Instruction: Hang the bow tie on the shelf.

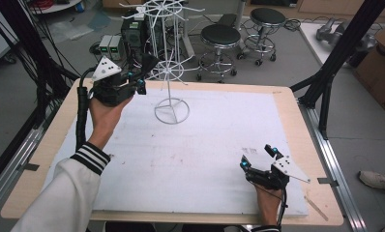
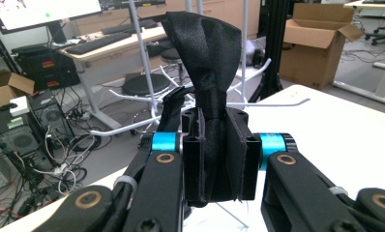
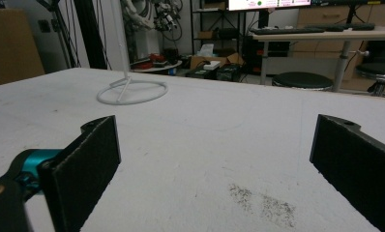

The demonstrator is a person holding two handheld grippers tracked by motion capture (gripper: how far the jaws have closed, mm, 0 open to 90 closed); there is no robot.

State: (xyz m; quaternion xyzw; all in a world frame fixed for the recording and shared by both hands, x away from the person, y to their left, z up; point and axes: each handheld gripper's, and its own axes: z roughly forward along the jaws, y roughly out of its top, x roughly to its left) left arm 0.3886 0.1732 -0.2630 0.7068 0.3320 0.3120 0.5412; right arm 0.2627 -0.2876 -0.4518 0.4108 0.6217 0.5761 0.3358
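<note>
Black ribbon (image 2: 207,63) is sitting pinched in your left hand-held gripper (image 2: 214,154), whose pads are pressing on its narrow middle while the wider end is fanning upward past the fingertips. You are holding that hand-held gripper raised over the far left corner of the worktop (image 1: 60,125), jaws pointing toward the white wire display stand (image 1: 170,72). The ribbon's long axis is running roughly upright, and the stand's thin prongs (image 2: 132,126) are lying just beyond it, level and radiating outward. Judged from this, the coming move is turning on one relation: the prong tips are facing the ribbon, and your left hand is by far the nearer. Your right hand-held gripper (image 1: 259,157) is resting low at the near right of the worktop, jaws standing wide apart with nothing between them, well apart from the stand's ring base (image 3: 131,92).
</note>
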